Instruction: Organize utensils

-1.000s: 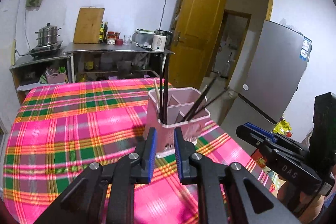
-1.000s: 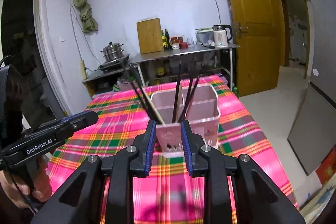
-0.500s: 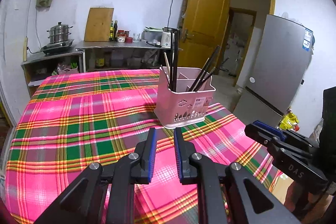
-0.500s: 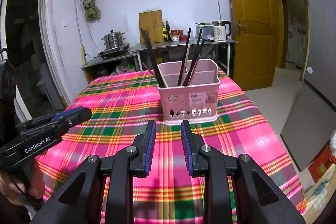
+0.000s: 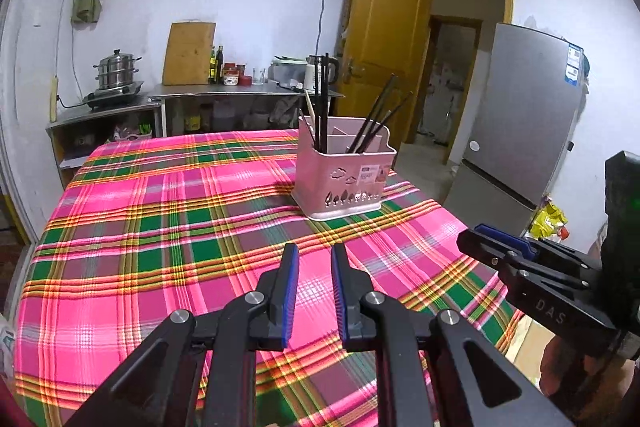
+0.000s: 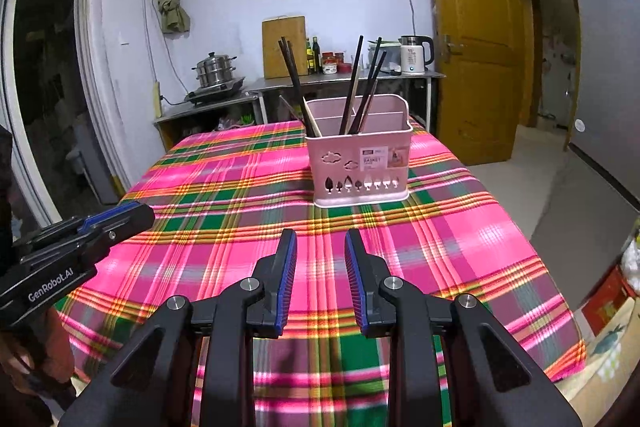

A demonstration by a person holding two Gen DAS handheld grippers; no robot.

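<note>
A pink utensil holder (image 5: pixel 344 183) (image 6: pixel 360 167) stands upright on the far right part of the plaid-covered table (image 5: pixel 160 227) (image 6: pixel 224 187). Several dark chopsticks (image 5: pixel 322 99) (image 6: pixel 294 79) and a pale one lean in its compartments. My left gripper (image 5: pixel 314 251) hovers over the cloth well short of the holder, its jaws a narrow gap apart with nothing between them. The right gripper (image 6: pixel 321 239) hangs likewise in front of the holder, jaws wider apart and empty. Each gripper shows at the edge of the other's view, the right gripper (image 5: pixel 492 243) and the left gripper (image 6: pixel 116 219).
A metal counter (image 5: pixel 224 93) behind the table carries a steamer pot (image 5: pixel 116 73), a cutting board (image 5: pixel 188 53), bottles and a kettle (image 6: pixel 414 59). A yellow door (image 6: pixel 468 39) and a grey fridge (image 5: pixel 524 123) stand to the right. The table's right edge drops to the floor.
Both grippers have drawn back from the pink holder, which was right at their fingertips and now stands farther off. Jaw gaps look unchanged.
</note>
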